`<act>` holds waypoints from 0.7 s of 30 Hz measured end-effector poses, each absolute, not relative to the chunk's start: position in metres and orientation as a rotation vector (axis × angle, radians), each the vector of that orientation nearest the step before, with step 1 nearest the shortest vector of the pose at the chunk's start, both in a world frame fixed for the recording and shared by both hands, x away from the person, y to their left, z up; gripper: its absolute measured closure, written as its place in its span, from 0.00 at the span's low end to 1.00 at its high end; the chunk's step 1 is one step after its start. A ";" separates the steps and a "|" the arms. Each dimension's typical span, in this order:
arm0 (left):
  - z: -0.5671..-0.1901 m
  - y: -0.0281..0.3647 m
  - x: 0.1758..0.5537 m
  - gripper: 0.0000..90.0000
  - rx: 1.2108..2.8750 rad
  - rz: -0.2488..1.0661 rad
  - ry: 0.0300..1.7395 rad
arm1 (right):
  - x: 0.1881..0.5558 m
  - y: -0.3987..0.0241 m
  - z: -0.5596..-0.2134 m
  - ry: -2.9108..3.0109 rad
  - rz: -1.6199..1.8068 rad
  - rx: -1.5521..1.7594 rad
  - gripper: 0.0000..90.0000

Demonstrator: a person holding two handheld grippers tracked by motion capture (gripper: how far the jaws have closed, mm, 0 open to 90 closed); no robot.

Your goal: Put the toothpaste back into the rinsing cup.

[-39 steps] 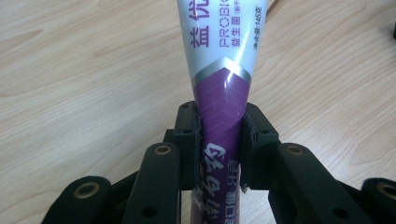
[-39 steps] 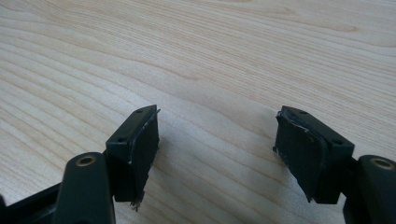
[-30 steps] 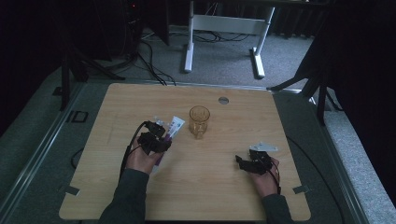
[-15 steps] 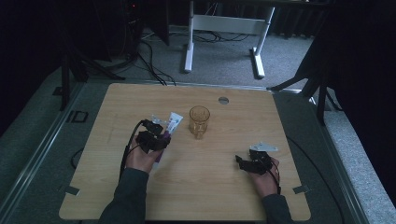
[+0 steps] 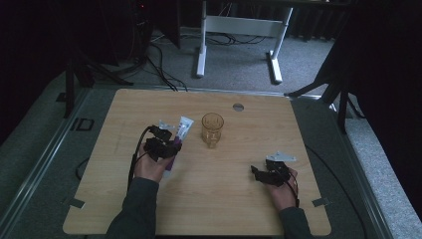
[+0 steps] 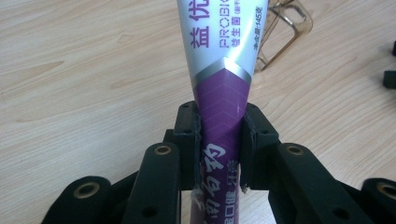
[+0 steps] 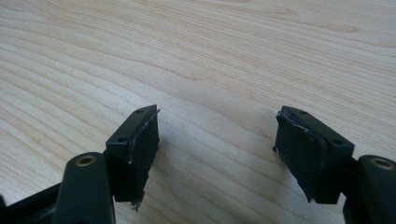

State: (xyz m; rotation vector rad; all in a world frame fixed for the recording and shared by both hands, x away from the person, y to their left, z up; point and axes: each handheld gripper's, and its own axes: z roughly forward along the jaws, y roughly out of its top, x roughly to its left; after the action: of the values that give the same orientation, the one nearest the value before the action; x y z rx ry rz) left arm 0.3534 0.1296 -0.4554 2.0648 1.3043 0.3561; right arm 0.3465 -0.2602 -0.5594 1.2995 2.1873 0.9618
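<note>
A white and purple toothpaste tube (image 6: 224, 70) is clamped between the pads of my left gripper (image 6: 219, 140), which is shut on its purple part. In the high view the tube (image 5: 182, 128) points up and away from that gripper (image 5: 166, 144), toward a clear amber glass mug (image 5: 212, 128) standing just to its right. The mug's handle (image 6: 280, 28) shows behind the tube in the left gripper view. My right gripper (image 7: 217, 140) stands open over bare wood, nothing between its jaws. In the high view it (image 5: 259, 174) rests near the table's front right.
The wooden table (image 5: 124, 109) has a round cable grommet (image 5: 238, 107) near its far edge. Behind the table stand a white desk frame (image 5: 239, 30) and dark stands on grey floor. Cables trail from both grippers toward the person's sleeves.
</note>
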 end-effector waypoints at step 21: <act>-0.454 0.133 0.358 0.80 2.001 0.373 1.269 | 0.346 -0.260 -0.559 2.187 0.962 1.300 0.33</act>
State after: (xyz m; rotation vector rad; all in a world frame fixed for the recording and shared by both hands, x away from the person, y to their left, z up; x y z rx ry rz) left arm 0.3575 0.1334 -0.4544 2.0009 1.2686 0.3733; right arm 0.3465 -0.2602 -0.5594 1.2999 2.1872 0.9622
